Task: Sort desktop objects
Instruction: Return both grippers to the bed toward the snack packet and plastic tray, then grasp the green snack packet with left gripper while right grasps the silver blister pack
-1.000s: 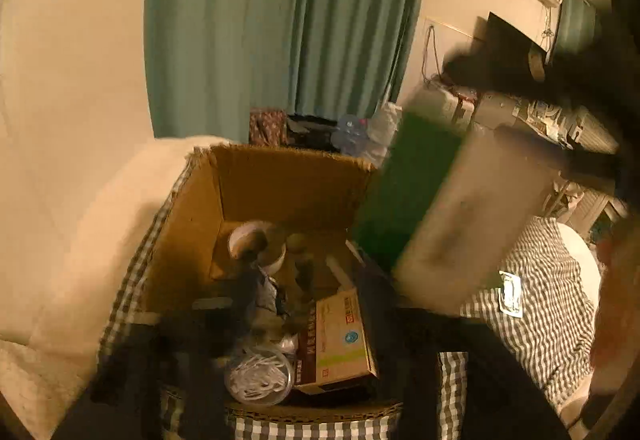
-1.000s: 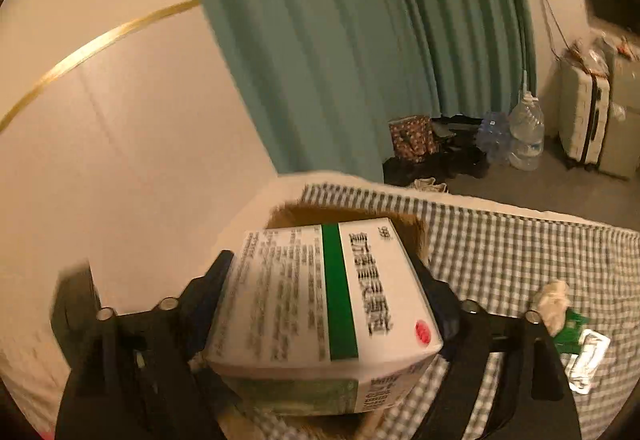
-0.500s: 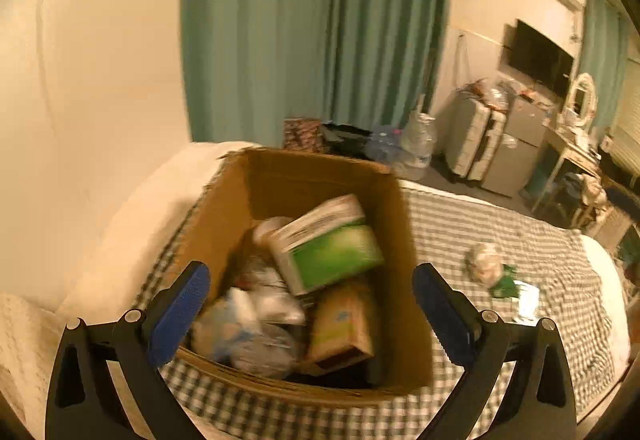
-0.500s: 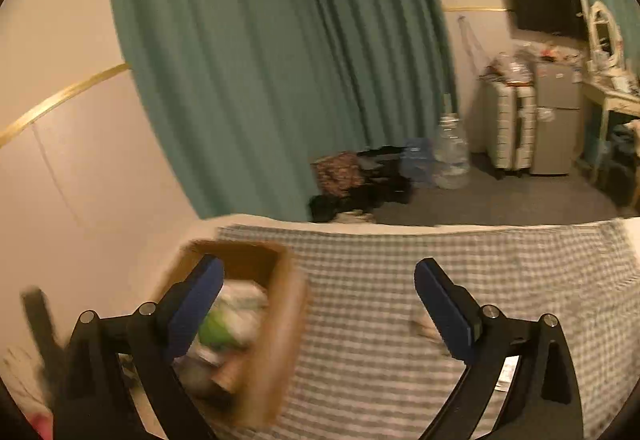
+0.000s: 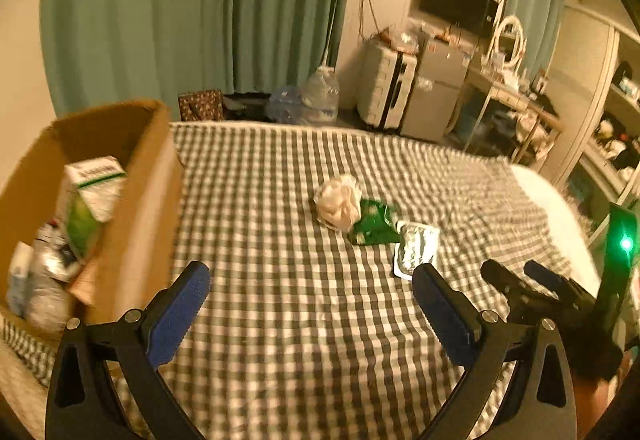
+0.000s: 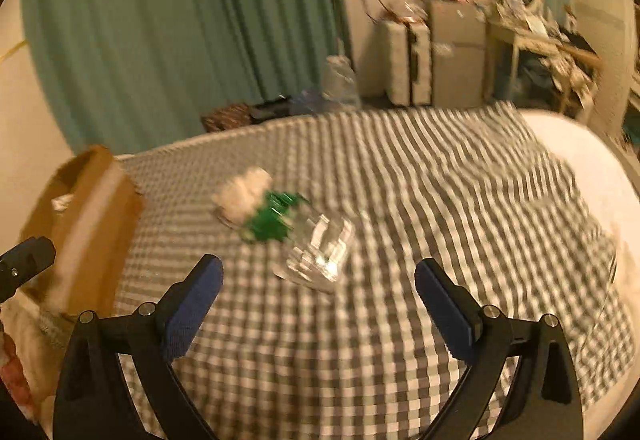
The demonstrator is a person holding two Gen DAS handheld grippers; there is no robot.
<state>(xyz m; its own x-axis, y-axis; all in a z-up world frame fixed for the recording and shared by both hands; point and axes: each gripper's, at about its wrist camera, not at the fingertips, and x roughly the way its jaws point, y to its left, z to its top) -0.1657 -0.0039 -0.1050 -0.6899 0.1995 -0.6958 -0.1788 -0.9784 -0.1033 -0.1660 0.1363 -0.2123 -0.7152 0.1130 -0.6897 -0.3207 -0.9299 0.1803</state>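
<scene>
Lying together near the middle of the grey-and-white checked bedspread (image 5: 280, 280): a crumpled ball of pale tissue paper (image 5: 338, 202), touching a crinkled green foil wrapper (image 5: 374, 226), touching in turn a flat silvery blister pack (image 5: 416, 250). Sitting well apart to their left at the bedspread's edge, an open brown cardboard box (image 5: 136, 224), holding a white carton with a green stripe (image 5: 94, 180) tilted against the inner wall above a blurred jumble of packets and clear plastic. Hovering over bare cloth on the near side of the three loose items, the left gripper (image 5: 310, 306), blue-padded fingers (image 5: 180, 312) spread wide and clamping nothing. Showing at the right margin of the left wrist view, the dark body of the other tool with a glowing green light. Pointing at the same cluster in its own motion-blurred view, the right gripper (image 6: 318, 292), jaws likewise wide apart and gripping nothing, blister pack (image 6: 318, 252) nearest its fingertips, wrapper (image 6: 272, 220) and tissue (image 6: 242, 192) just behind. Hanging beyond the bed, teal floor-length curtains (image 5: 192, 12); standing on the floor below, a large clear water jug (image 5: 322, 94), a pale ribbed suitcase (image 5: 384, 88) and a small grey fridge (image 5: 434, 92); mounted on the wall above, a black flat television (image 5: 458, 8).
</scene>
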